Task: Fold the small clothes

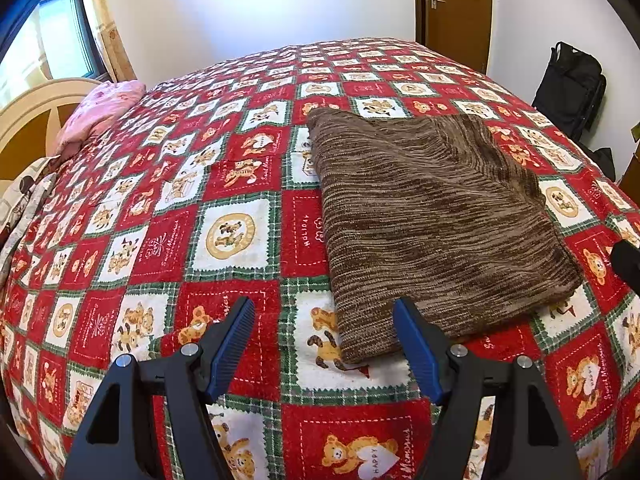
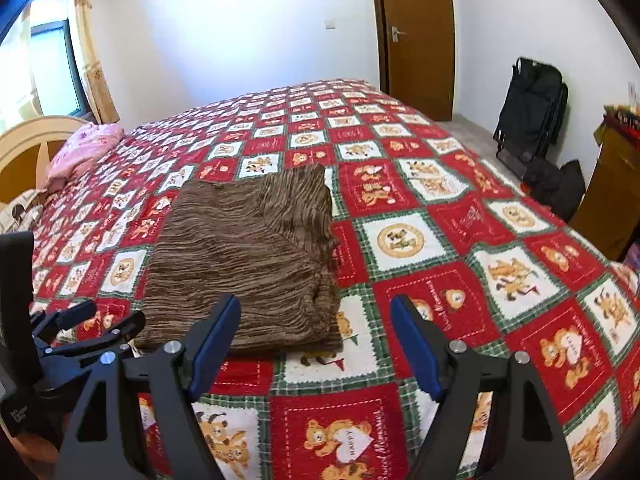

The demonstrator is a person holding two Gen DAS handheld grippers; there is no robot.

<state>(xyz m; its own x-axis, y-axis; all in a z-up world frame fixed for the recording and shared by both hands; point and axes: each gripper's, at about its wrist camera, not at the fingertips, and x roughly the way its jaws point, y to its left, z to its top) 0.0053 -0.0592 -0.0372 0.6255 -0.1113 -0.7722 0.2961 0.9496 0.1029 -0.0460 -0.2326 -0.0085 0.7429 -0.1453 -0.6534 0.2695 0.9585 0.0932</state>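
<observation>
**Both tongs wide, sweater folded on the bed**

My left gripper [image 1: 324,344] gapes with nothing between its blue pads, and my right gripper [image 2: 316,340] too, also empty. The folded brown knit sweater [image 1: 432,228] lies flat at centre frame on the red teddy-bear bedspread [image 1: 200,184], its near edge just beyond my fingertips.

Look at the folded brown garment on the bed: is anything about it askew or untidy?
Mostly neat. The garment lies flat on the quilt, but its right edge bunches into wrinkles and a diagonal fold crosses one far corner. Both tongs, left and right, are open and off it.
</observation>
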